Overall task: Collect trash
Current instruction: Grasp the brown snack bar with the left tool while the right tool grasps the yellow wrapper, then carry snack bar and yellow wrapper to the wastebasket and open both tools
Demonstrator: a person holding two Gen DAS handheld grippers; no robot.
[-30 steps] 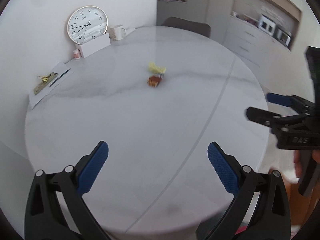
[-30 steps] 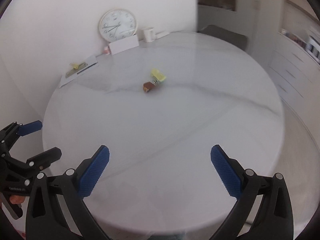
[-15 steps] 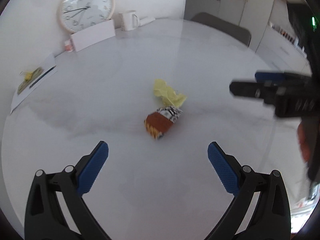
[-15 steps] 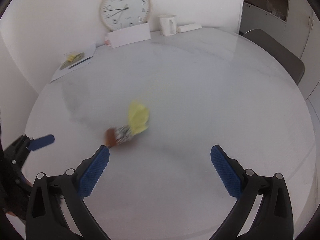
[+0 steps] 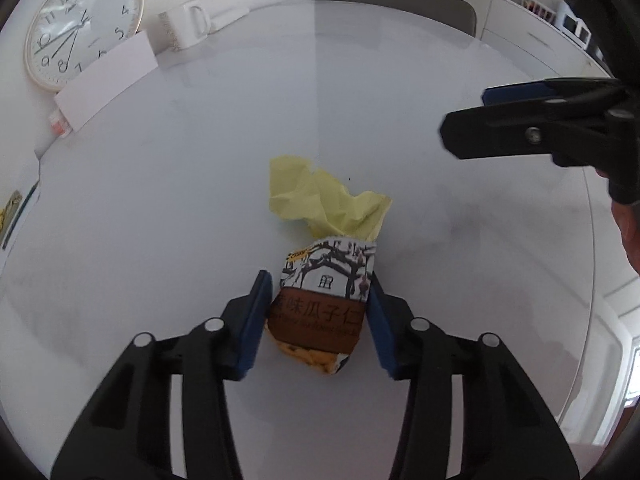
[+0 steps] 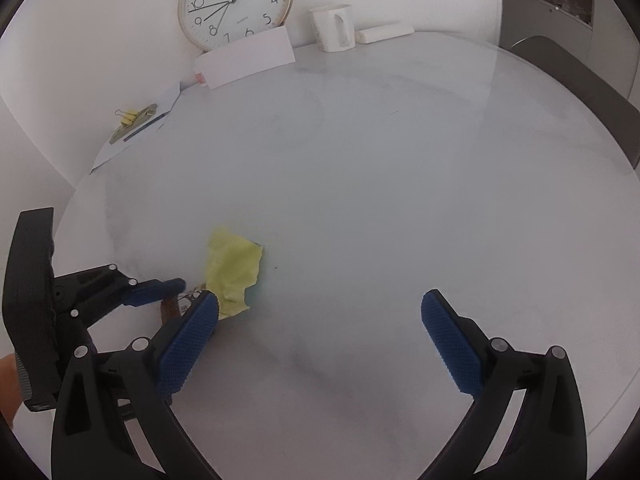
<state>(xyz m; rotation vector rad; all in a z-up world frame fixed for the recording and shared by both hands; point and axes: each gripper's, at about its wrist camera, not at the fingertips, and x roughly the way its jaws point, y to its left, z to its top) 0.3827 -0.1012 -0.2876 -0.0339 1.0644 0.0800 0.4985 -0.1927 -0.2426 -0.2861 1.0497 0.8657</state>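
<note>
A brown and white snack packet (image 5: 320, 304) lies on the white round table (image 5: 152, 208), touching a crumpled yellow paper (image 5: 320, 204) just behind it. My left gripper (image 5: 318, 300) straddles the packet; its jaws are closing and both blue pads touch the packet's sides. In the right wrist view the right gripper (image 6: 320, 316) hangs open over bare table, its left pad just beside the yellow paper (image 6: 234, 272). The left gripper (image 6: 176, 292) reaches in from the left there and hides most of the packet (image 6: 170, 310). The right gripper (image 5: 464, 116) also shows at the right of the left wrist view.
Against the back wall stand a wall clock (image 6: 234, 2), a white card (image 6: 248, 60), a white mug (image 6: 334, 28) and a small white roll (image 6: 384, 34). Papers with a yellow binder clip (image 6: 130, 118) and a pen lie far left. A grey chair (image 5: 404, 4) stands behind the table.
Both grippers came forward and down over the table to the trash. The left jaws went from wide open to closed around the snack packet. The right jaws stayed open.
</note>
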